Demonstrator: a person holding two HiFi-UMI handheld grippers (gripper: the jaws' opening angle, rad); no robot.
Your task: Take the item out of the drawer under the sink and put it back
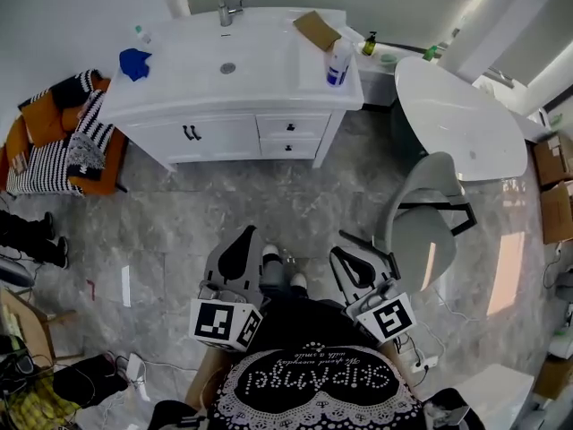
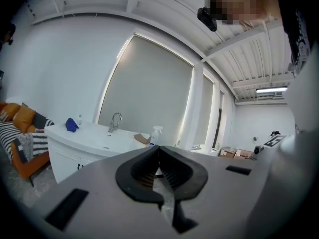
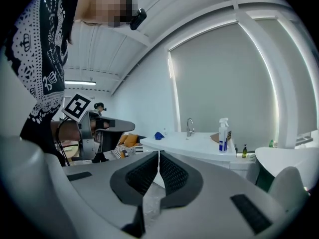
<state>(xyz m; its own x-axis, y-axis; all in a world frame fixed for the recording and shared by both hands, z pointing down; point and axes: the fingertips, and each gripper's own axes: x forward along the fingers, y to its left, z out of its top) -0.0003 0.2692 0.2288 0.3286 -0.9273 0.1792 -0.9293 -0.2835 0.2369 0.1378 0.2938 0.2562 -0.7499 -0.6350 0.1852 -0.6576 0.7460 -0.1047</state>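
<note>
Both of your hand-held grippers hang low in front of you, well apart from the sink cabinet; the left hand-held gripper has its jaws pressed together with nothing between them, and the right hand-held gripper is closed and empty the same way.

The two small drawers sit under the right half of the cabinet top, both pushed in flush, beside a door with two dark handles; the item does not show in any view.

A broad stretch of grey stone floor lies between you and the cabinet front. On your right a grey chair stands near the right hand-held gripper; past it the white tub curves close to the cabinet's right corner. On the left an orange sofa with striped cushions sits just beside the cabinet's left edge.

On the top, a spray bottle stands at the right front edge near a brown box; a blue cloth lies at the left edge; the tap rises at the back.
</note>
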